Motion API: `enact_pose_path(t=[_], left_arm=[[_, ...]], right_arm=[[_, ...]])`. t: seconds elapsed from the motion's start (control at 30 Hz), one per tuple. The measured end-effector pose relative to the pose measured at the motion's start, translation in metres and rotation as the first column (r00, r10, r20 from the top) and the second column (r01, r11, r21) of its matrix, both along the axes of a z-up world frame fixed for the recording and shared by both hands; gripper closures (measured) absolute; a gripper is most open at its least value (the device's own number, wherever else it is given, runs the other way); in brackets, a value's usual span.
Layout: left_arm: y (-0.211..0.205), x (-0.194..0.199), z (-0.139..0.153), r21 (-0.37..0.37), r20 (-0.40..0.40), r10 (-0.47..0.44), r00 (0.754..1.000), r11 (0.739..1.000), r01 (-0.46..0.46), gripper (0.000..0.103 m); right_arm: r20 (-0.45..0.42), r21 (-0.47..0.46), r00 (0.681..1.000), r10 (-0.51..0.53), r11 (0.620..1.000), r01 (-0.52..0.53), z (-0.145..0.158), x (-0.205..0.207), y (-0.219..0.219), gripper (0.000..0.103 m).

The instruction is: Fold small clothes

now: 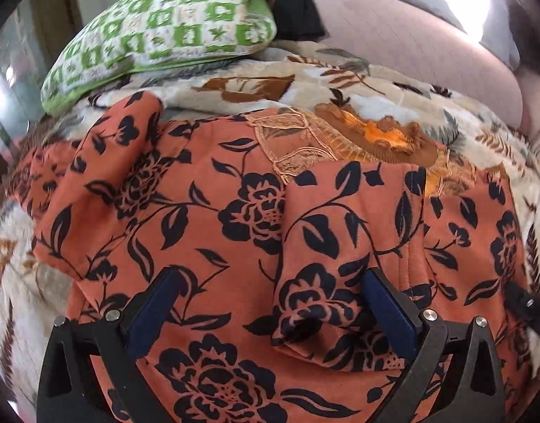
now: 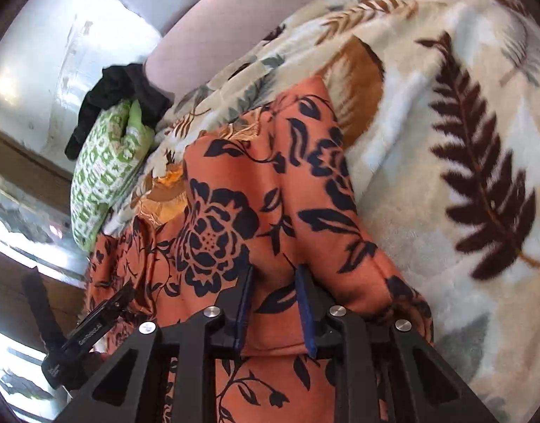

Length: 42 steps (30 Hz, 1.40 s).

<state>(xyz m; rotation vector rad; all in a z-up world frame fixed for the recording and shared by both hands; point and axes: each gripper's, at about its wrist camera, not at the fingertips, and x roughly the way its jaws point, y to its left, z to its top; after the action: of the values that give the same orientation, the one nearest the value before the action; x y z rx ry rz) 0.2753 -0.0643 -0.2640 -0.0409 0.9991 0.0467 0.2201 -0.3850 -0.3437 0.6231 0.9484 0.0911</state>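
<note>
Garment [image 1: 206,218]: both sleeves folded in; body fold left. L hand-held gripper [image 1: 273,292] wide open, empty, sleeve at 3 o'clock; R hand-held gripper [image 2: 275,282] part-closed, pinching cloth.

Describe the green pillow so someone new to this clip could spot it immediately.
Start from the leaf-print blanket covering the bed. At its far edge beyond the orange floral garment lies the pillow. Its green-and-white check sets it apart from the black cloth draped behind.
</note>
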Motion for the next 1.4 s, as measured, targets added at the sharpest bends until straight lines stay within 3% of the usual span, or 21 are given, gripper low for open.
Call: enact_pose_path(t=[0.07,0.17,0.2,0.33,0.43,0.53,0.63,0.7,0.83,0.9,0.97,1.13,1.23,1.3,1.4], left_arm=[[0.007,-0.007,0.010,0.031,0.041,0.038,0.998,0.999,-0.039,0.001],[0.016,-0.019,0.023,0.159,0.124,0.121,0.985,0.977,-0.141,0.001],[0.015,-0.023,0.028,0.144,0.147,0.110,0.983,0.981,-0.131,0.001],[-0.015,-0.033,0.035,0.031,0.119,-0.077,0.990,0.997,0.074,0.001],[-0.047,-0.028,0.020,-0.017,0.008,-0.180,0.984,0.984,0.180,0.001],[-0.074,-0.023,0.010,0.020,-0.020,-0.213,0.977,0.977,0.213,0.001],[-0.087,-0.009,-0.001,0.090,-0.032,-0.182,0.983,0.979,0.185,0.001],[-0.080,0.002,-0.011,0.167,-0.055,-0.107,0.993,0.979,0.115,0.001],[-0.041,0.010,-0.008,0.121,-0.093,0.036,0.995,0.992,-0.025,0.000],[-0.023,0.006,0.011,0.245,-0.001,0.146,0.989,0.959,-0.141,0.000],[-0.003,0.001,0.029,0.278,0.073,0.204,0.976,0.936,-0.217,0.000],[0.048,-0.005,0.043,0.164,0.093,0.322,0.942,0.929,-0.333,0.000],[0.057,-0.010,0.037,0.056,0.027,0.292,0.956,0.954,-0.293,0.000],[0.051,-0.015,0.037,0.006,0.020,0.244,0.970,0.970,-0.244,0.000],[0.024,-0.011,0.030,0.028,0.000,0.166,0.986,0.986,-0.166,0.000]], right_arm=[[0.001,-0.002,1.000,-0.011,1.000,0.011,0.000,-0.002,0.001,0.076],[0.000,0.012,1.000,-0.024,1.000,0.024,0.000,-0.003,0.010,0.075],[-0.001,0.022,1.000,-0.031,0.999,0.031,0.000,-0.004,0.009,0.075],[0.001,0.039,0.999,-0.045,0.998,0.045,-0.001,-0.005,0.009,0.074],[0.008,0.023,0.999,-0.044,0.999,0.043,0.000,-0.007,0.009,0.074],[0.006,0.008,0.999,-0.043,0.999,0.043,0.001,-0.007,0.010,0.074],[0.005,0.005,0.999,-0.041,0.999,0.041,0.001,-0.006,0.010,0.074],[0.005,0.010,0.999,-0.039,0.999,0.039,0.001,-0.005,0.009,0.074],[-0.003,0.031,0.999,-0.045,0.999,0.045,-0.001,-0.004,0.007,0.074],[-0.004,0.035,0.999,-0.045,0.998,0.046,-0.001,-0.004,0.006,0.074],[-0.002,0.041,0.999,-0.047,0.998,0.047,-0.002,-0.003,0.006,0.074],[0.001,0.047,0.999,-0.051,0.998,0.051,-0.005,-0.004,0.005,0.074],[0.012,0.030,0.999,-0.052,0.998,0.051,0.001,-0.006,0.009,0.074],[0.072,0.005,0.996,-0.059,0.998,0.059,0.012,-0.012,0.014,0.074],[0.208,-0.080,0.978,-0.018,0.996,0.036,0.036,-0.022,0.030,0.075]])
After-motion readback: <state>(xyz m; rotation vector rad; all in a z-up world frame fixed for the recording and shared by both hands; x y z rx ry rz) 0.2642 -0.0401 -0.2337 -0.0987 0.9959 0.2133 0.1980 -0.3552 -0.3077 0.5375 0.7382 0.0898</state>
